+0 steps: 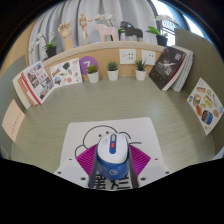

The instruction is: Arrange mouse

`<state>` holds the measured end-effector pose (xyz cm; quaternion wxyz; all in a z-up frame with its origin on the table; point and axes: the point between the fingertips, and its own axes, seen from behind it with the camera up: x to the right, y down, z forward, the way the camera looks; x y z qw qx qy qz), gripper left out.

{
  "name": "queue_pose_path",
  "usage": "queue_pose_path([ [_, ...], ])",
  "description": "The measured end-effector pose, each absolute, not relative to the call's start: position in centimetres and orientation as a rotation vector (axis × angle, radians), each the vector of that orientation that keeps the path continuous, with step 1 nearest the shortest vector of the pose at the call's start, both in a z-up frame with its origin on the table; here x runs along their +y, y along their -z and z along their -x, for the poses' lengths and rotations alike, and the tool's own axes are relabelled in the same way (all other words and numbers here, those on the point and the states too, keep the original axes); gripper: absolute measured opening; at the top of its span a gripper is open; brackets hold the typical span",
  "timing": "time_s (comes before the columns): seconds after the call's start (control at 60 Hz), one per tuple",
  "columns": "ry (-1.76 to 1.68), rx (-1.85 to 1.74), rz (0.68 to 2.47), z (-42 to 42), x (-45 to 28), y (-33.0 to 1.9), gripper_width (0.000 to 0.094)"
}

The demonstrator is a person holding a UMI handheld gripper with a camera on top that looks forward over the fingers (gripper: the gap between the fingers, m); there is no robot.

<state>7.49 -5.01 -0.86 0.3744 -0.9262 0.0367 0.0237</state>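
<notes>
A white and blue mouse (112,156) with a red scroll wheel sits between my fingers, close to the camera. My gripper (112,152) is shut on the mouse, with the magenta pads (83,160) pressing its two sides. The mouse is over a white mouse mat (90,131) with a drawn figure, which lies on the grey-green table just ahead of the fingers. I cannot tell whether the mouse rests on the mat or hangs just above it.
Three small potted plants (113,69) stand in a row at the back of the table. Open picture books lean at the left (38,82), the back right (170,68) and the right (205,105). A low wooden wall (100,50) bounds the table behind.
</notes>
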Motion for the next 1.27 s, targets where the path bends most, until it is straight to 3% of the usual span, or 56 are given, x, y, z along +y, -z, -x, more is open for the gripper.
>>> queue_pose_path([
  [0.117,-0.024,0.026,2.399,-7.1,-5.2,1.2,0.0579],
  [0.283,0.036,-0.079,2.464,-6.7,-6.2,-0.4,0.0848],
  [0.6,0.096,-0.005,2.271,-5.3,-11.8,-16.4,0.0850],
  [0.733,0.085,0.010,2.199,-3.9,-15.0,-20.9,0.0852],
  [0.917,0.075,-0.010,2.167,-1.5,-19.0,-23.3,0.0849],
  [1.267,0.030,-0.049,2.157,2.7,-23.3,-23.6,0.0850],
])
